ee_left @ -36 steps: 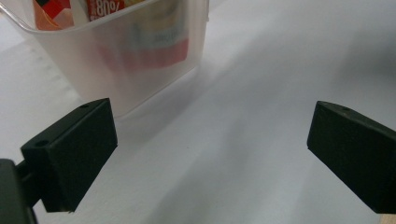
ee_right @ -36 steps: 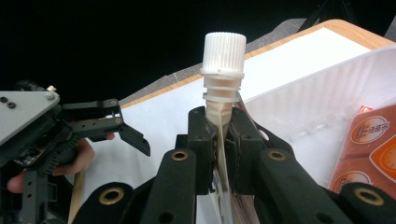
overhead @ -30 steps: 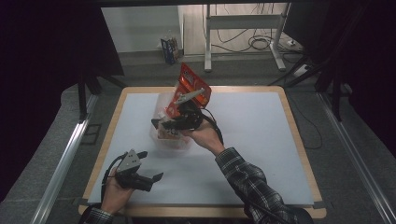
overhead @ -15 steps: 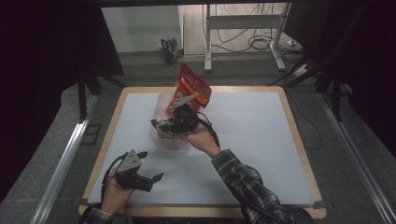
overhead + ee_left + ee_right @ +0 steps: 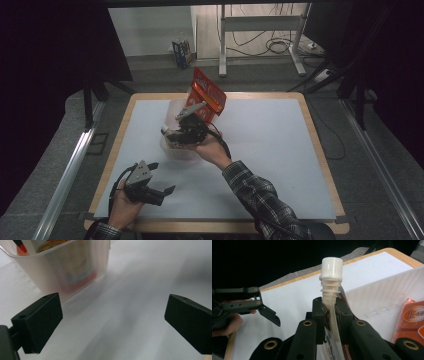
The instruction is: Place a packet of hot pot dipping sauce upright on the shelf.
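Note:
My right gripper (image 5: 331, 307) is shut on the neck of a red spouted pouch (image 5: 207, 92), just below its white screw cap (image 5: 332, 266). In the high view the pouch body stands up behind the right gripper (image 5: 172, 134), above a translucent plastic tub (image 5: 175, 150). An orange packet (image 5: 412, 317) lies inside the tub (image 5: 384, 297). My left gripper (image 5: 162, 177) rests low on the white mat near the front left, open. In the left gripper view nothing is between the two black pads (image 5: 40, 322), and the tub (image 5: 75, 270) with packets inside stands just beyond.
The white mat (image 5: 280, 145) covers a wood-edged table (image 5: 320, 145). Bare mat lies to the right of the tub and in front of it. Dark curtains, a metal frame and cables stand beyond the far edge.
The right gripper with the pouch has drifted slightly left and nearer over the tub. The left gripper has stayed put.

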Motion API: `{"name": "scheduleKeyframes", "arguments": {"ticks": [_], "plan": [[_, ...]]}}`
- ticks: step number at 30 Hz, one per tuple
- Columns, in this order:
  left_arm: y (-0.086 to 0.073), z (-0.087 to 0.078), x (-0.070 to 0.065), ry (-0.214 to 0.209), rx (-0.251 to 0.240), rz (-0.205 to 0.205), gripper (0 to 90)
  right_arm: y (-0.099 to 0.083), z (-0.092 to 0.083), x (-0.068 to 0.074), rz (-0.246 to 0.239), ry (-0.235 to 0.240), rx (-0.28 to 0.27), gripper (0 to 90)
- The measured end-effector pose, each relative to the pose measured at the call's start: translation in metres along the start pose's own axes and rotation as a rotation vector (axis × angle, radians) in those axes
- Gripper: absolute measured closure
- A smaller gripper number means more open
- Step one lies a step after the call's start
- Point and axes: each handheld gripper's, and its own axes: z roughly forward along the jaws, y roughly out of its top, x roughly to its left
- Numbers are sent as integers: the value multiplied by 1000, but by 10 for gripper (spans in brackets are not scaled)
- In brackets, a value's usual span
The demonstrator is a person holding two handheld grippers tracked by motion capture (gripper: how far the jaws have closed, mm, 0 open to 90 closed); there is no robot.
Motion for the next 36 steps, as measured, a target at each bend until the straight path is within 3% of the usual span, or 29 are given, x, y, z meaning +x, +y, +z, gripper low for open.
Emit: {"name": "scheduleKeyframes", "arguments": {"ticks": [7, 23, 32, 36], "plan": [[0, 0, 0, -1, 2, 3, 13, 3, 6, 4, -30, -20, 12, 776], [0, 1, -1, -4, 8, 4, 11, 5, 8, 5, -86, -42, 19, 410], [0, 2, -1, -7, 11, 4, 9, 6, 9, 4, -93, -11, 37, 219], [0, 2, -1, -7, 10, 4, 8, 6, 9, 4, -88, -3, 44, 185]]}}
